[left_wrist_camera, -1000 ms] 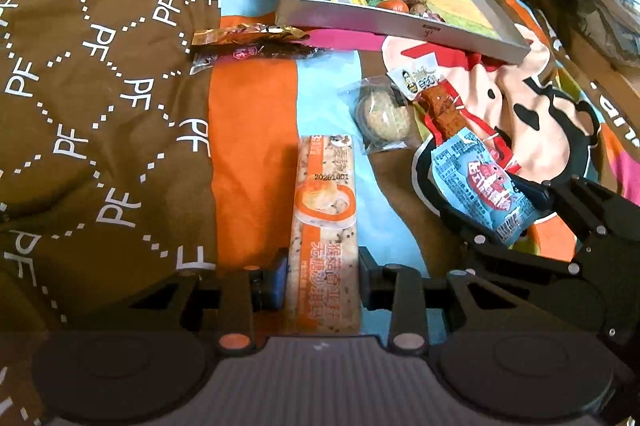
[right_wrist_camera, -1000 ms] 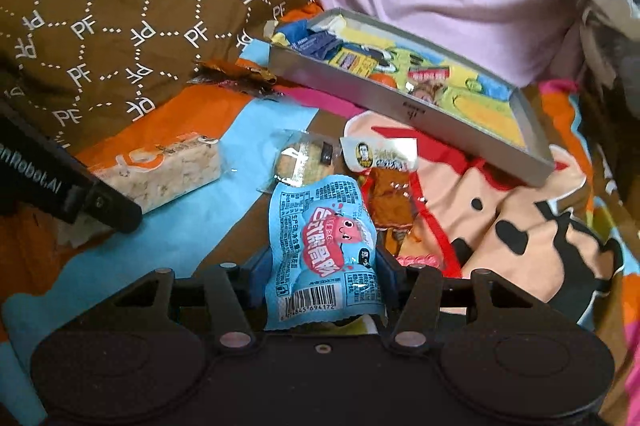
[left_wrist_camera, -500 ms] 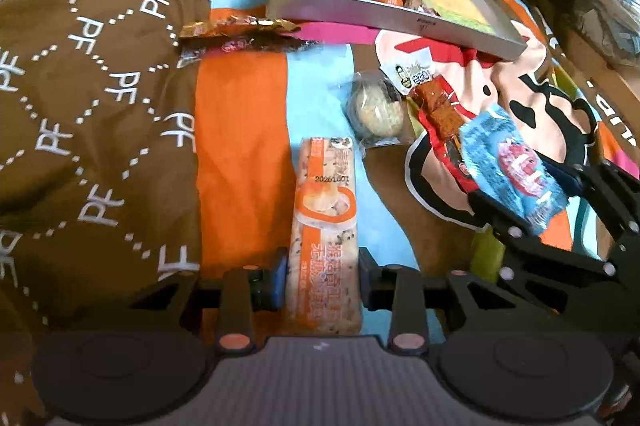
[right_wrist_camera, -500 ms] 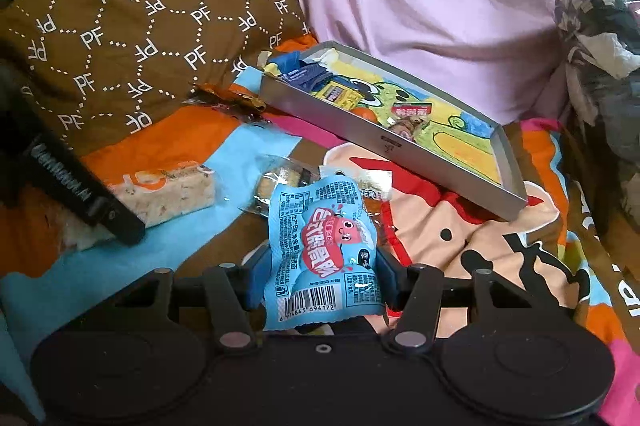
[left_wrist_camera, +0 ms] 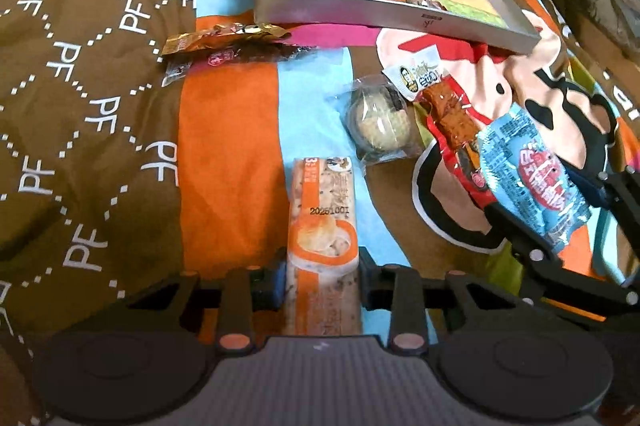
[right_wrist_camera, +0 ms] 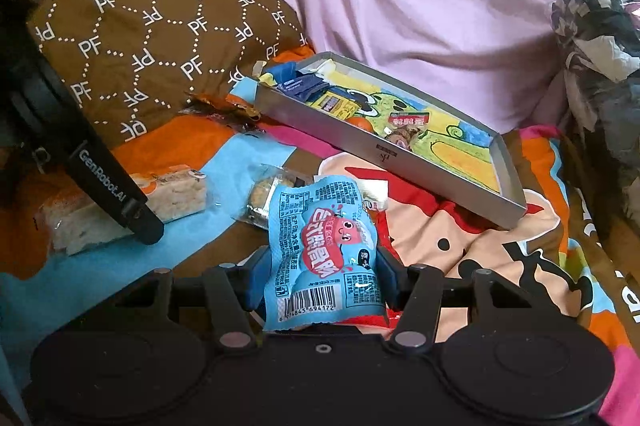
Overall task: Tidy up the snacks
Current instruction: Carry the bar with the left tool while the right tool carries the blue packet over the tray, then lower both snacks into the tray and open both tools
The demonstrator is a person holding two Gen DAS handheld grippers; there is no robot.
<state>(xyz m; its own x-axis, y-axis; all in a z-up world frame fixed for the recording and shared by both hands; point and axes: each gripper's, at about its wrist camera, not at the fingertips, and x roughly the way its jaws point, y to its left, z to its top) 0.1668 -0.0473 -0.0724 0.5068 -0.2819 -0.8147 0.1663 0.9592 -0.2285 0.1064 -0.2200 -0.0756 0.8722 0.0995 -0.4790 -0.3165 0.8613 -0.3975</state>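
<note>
My left hand-held gripper (left_wrist_camera: 322, 280) is clamped on the orange bar (left_wrist_camera: 323, 226), which lies on the bed (left_wrist_camera: 228, 145). Right of it, my right hand-held gripper (right_wrist_camera: 320, 282) is clamped on the blue packet (right_wrist_camera: 326, 250), raised short of the tray (right_wrist_camera: 384, 153).

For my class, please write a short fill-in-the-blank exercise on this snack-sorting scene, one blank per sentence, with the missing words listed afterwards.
1. The right gripper is shut on a snack packet whose main colour is ____.
2. The left gripper is shut on a long ____ and white snack bar.
3. The round cookie in clear wrap lies on the ____, outside the tray.

Missing words: blue; orange; bedspread
</note>
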